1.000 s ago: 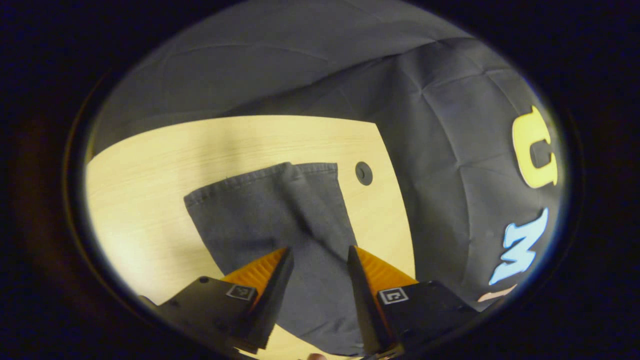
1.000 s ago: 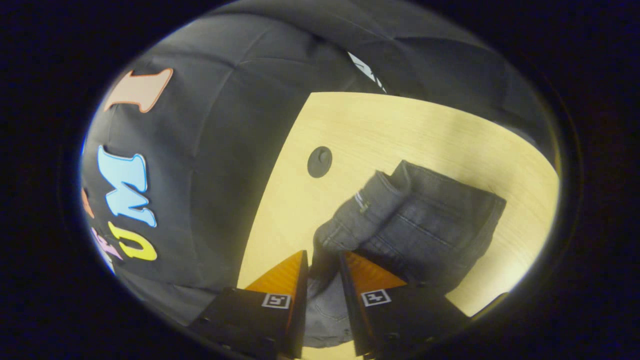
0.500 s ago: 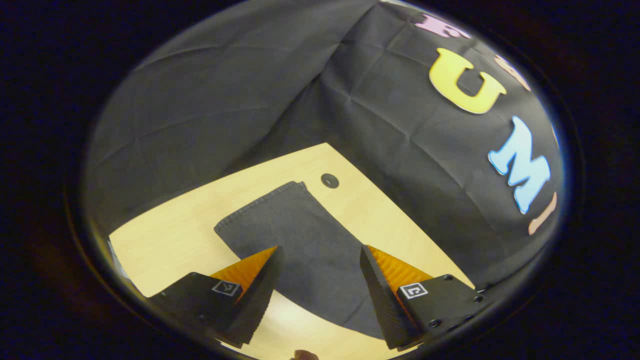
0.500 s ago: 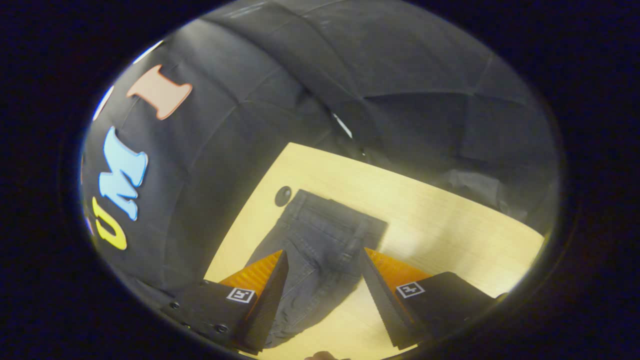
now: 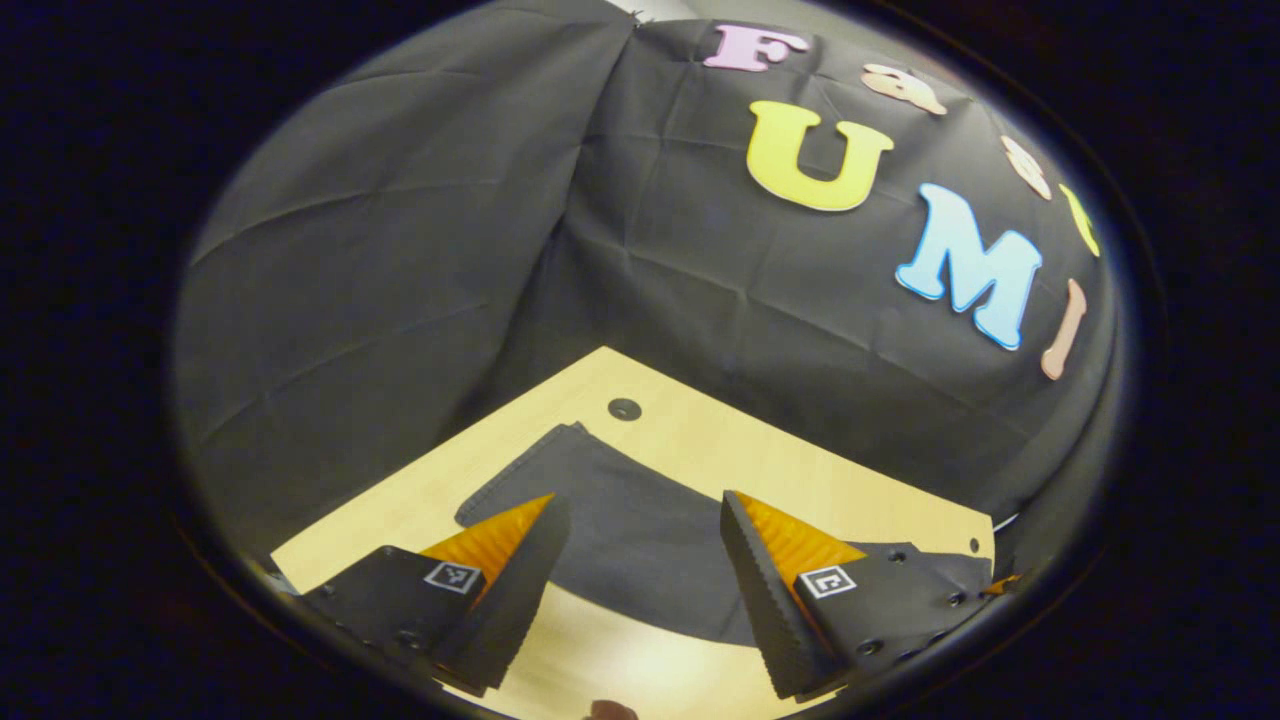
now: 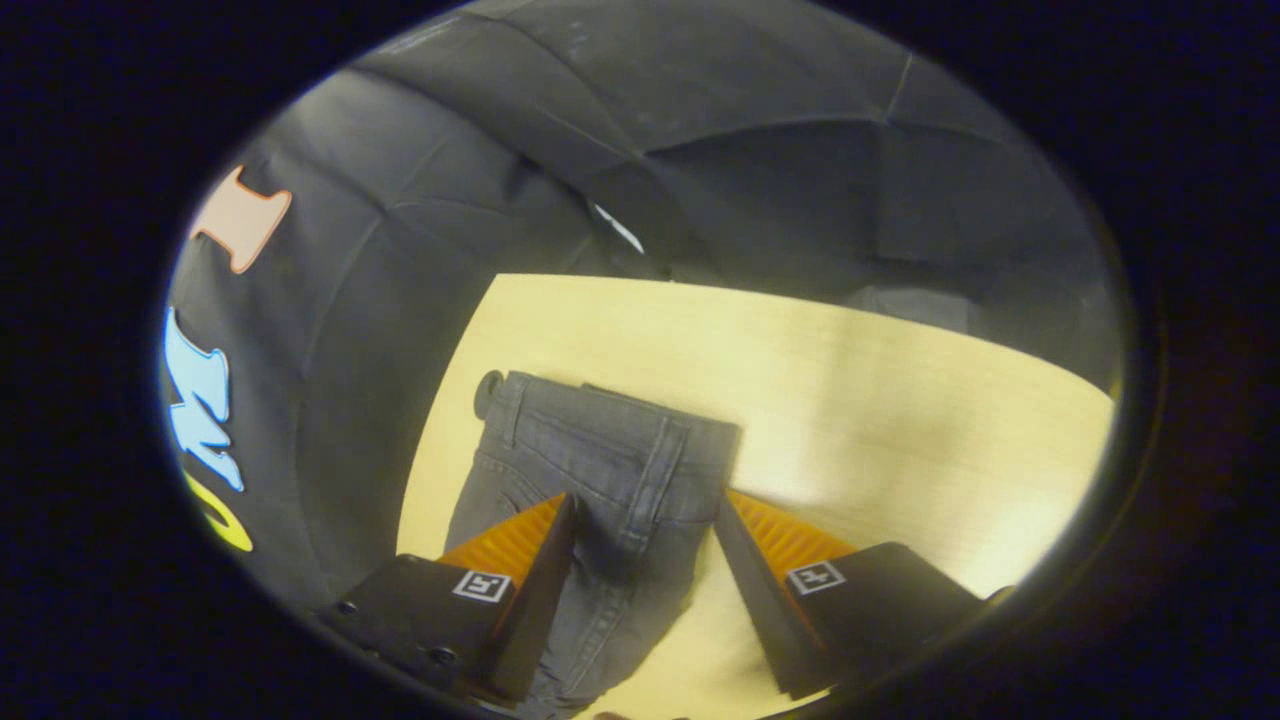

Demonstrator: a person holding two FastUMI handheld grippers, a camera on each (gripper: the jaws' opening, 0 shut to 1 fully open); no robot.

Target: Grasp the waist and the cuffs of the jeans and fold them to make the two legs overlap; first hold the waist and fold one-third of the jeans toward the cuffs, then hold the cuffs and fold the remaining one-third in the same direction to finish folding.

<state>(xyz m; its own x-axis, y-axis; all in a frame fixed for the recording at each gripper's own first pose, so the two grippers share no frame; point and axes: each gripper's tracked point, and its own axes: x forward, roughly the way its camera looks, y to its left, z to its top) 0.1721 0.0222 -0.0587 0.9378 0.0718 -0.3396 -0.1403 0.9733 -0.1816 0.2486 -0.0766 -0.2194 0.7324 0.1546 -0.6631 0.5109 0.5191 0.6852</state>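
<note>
Dark grey jeans (image 6: pixel 600 470) lie flat on the light wooden table (image 6: pixel 850 390), folded lengthwise with one leg over the other. In the right gripper view the waist end with its belt loops points away from me; my right gripper (image 6: pixel 640 520) hovers open above it, fingers apart with nothing between them. In the left gripper view the cuff end of the jeans (image 5: pixel 620 530) lies flat, its hem near a round hole. My left gripper (image 5: pixel 640 520) stands open above the cloth, holding nothing.
A round cable hole (image 5: pixel 624 409) sits in the table near the cuff hem; another hole (image 6: pixel 487 388) lies beside the waist corner. Black cloth walls (image 5: pixel 400 250) close in behind the table's far edges. Bare wood extends right of the waist (image 6: pixel 950 440).
My right gripper let go of the bunched waist, which now lies flat, and opened wide. Both grippers lifted and pulled back from the jeans; the left also opened wider.
</note>
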